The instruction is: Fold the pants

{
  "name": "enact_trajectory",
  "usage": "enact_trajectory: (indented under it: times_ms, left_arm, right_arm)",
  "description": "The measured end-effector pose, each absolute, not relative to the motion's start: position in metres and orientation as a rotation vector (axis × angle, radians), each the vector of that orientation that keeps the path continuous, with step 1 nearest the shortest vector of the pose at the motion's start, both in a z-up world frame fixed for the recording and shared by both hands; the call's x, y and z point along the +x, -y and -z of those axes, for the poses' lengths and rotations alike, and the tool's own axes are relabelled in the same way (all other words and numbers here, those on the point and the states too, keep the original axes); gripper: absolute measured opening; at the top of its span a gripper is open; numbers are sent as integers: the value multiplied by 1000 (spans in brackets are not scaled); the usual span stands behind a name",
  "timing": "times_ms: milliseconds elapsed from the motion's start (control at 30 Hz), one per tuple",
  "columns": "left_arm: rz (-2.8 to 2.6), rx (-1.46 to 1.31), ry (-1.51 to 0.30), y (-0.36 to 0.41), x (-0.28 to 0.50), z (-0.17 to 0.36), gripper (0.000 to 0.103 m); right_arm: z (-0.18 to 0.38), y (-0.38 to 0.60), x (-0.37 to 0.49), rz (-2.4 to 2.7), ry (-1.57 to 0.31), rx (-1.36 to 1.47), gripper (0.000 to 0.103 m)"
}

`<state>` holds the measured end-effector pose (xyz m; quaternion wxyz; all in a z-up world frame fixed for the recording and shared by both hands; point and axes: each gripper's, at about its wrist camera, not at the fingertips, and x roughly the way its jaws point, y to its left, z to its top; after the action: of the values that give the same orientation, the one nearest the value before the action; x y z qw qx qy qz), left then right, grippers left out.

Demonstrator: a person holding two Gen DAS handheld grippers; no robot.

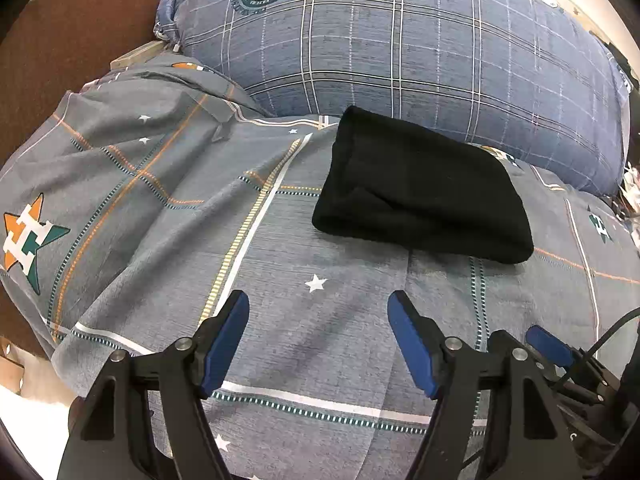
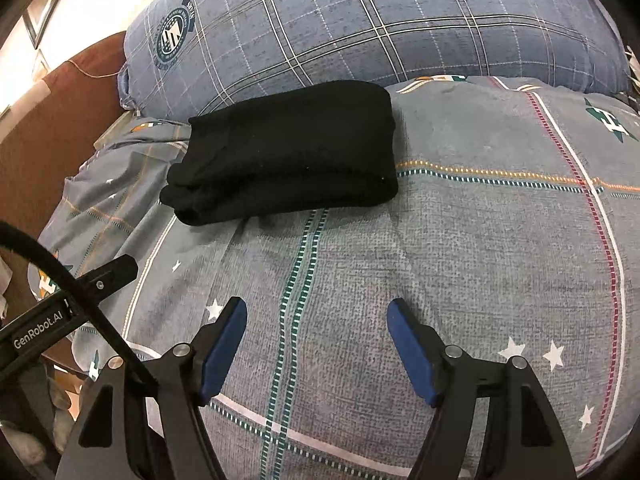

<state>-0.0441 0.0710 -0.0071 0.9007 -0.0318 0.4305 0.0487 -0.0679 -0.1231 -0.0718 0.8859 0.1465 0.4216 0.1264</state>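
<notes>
Lying folded into one compact black bundle, the pants (image 1: 420, 188) (image 2: 284, 152) sit on the bed toward its head end, their far edge up against the one big blue plaid pillow (image 1: 400, 40) (image 2: 380, 20) that runs across that end. The bundle shows several stacked layers along its near side, with rounded folds at one end, and nothing is touching it. The bed is covered by one grey sheet (image 1: 280, 280) (image 2: 480, 240) printed with thin striped lines, small white stars and a few orange-and-green star badges; the sheet is rumpled near the bed's left edge and smoother in the middle. Two grippers are in view, one per hand. The left gripper (image 1: 318, 302) hangs over bare sheet on the near side of the pants, its two blue-padded fingers (image 1: 228, 340) spread wide apart with nothing between them. The right gripper (image 2: 316, 306) is likewise above bare sheet, its jaws also spread wide and empty, well apart from the bundle. In the left wrist view part of the right gripper shows at the lower right corner; in the right wrist view the body of the left gripper, lettered "GenRobot.AI", and one black cable (image 2: 80, 300) show at the lower left. A brown headboard (image 1: 80, 32) (image 2: 52, 128) stands beyond the bed's left corner beside the pillow.
</notes>
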Motion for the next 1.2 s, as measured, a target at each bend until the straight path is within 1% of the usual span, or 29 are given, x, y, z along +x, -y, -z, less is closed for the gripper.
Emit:
enact_trajectory:
  times_ms: [300, 633, 767, 967, 1100, 1200]
  left_arm:
    - [-92, -61, -911, -68, -44, 10, 71]
    - [-90, -67, -937, -67, -43, 15, 71]
    - [-56, -105, -973, -76, -34, 14, 71]
    - [56, -318, -977, -110, 10, -5, 73]
    - [165, -390, -1036, -107, 62, 0, 73]
    - [209, -410, -1068, -105, 100, 15, 73]
  right_arm:
    - [68, 118, -70, -266, -864, 264, 78]
    - [71, 118, -68, -277, -882, 270, 79]
    - [71, 123, -68, -271, -878, 288, 79]
    - [47, 155, -54, -234, -812, 327, 80]
    - [34, 178, -17, -262, -789, 431, 80]
    - [33, 184, 19, -278, -805, 465, 80]
